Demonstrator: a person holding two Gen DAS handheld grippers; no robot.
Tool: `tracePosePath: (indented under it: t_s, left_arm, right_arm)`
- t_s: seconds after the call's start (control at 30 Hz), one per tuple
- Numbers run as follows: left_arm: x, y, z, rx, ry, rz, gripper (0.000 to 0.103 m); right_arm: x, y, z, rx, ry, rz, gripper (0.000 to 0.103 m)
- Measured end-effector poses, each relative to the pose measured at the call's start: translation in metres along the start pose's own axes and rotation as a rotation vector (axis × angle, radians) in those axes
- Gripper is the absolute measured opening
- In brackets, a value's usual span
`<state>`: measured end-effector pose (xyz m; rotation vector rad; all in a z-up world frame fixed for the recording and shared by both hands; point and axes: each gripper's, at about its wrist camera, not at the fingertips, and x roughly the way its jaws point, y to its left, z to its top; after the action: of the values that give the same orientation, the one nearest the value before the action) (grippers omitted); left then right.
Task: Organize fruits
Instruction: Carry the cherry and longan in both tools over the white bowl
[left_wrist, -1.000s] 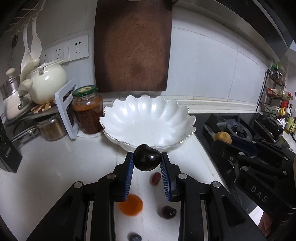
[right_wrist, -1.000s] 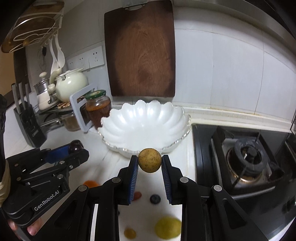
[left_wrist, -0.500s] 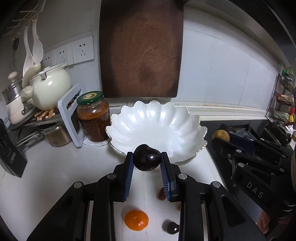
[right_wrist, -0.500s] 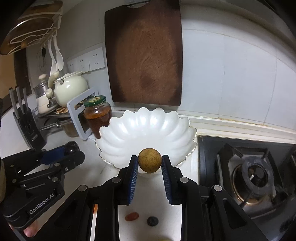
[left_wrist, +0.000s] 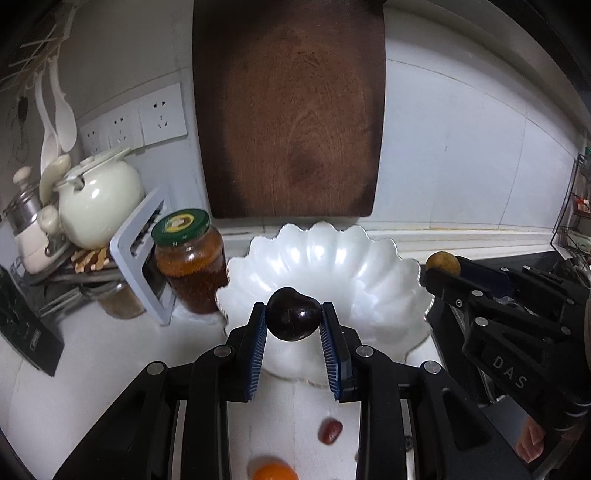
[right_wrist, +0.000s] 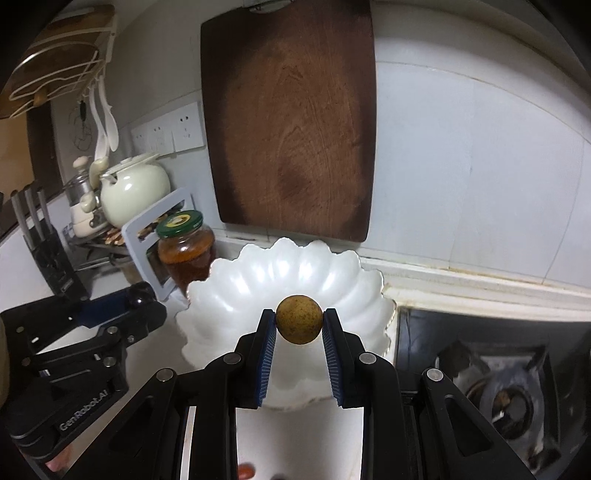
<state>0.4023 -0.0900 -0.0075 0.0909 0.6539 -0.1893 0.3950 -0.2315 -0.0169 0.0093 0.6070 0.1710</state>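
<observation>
The left gripper (left_wrist: 293, 321) has its fingers clamped on a dark plum (left_wrist: 293, 319), held across its widest part just over the near rim of the white scalloped bowl (left_wrist: 354, 266). The right gripper (right_wrist: 299, 325) is likewise closed on a small round brownish-yellow fruit (right_wrist: 299, 324), pinched at its middle above the same bowl. Both fruits look light and small. The plum's skin is glossy and probably slick, with soft flesh that would bruise under a hard squeeze, so a gentle hold across the broadest part seems right. The speckled fruit looks drier and rougher, likely a thin shell that could crack if pressed. The bowl appears to be ceramic or glass, thin-edged and breakable, so a low release would spare it and stop the round fruits bouncing or rolling out. On the worktop (left_wrist: 103, 354) below lie more fruits: a small red one (left_wrist: 330, 431) and an orange one (left_wrist: 272, 470), both best taken across the middle.
</observation>
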Motion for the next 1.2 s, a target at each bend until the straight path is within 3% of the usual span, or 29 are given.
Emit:
tracePosePath:
  t_s: [0.47, 1.2]
  left_arm:
    - [0.073, 0.009, 0.033, 0.005, 0.133, -0.025, 0.029]
    - [0.177, 0.010, 0.032, -0.031, 0.377, -0.033, 0.029]
  right_arm:
    - [0.073, -0.014, 0.031, 0.018, 0.163, -0.001, 0.027]
    - [0.177, -0.035, 0.020, 0.078, 0.422, -0.017, 0.027]
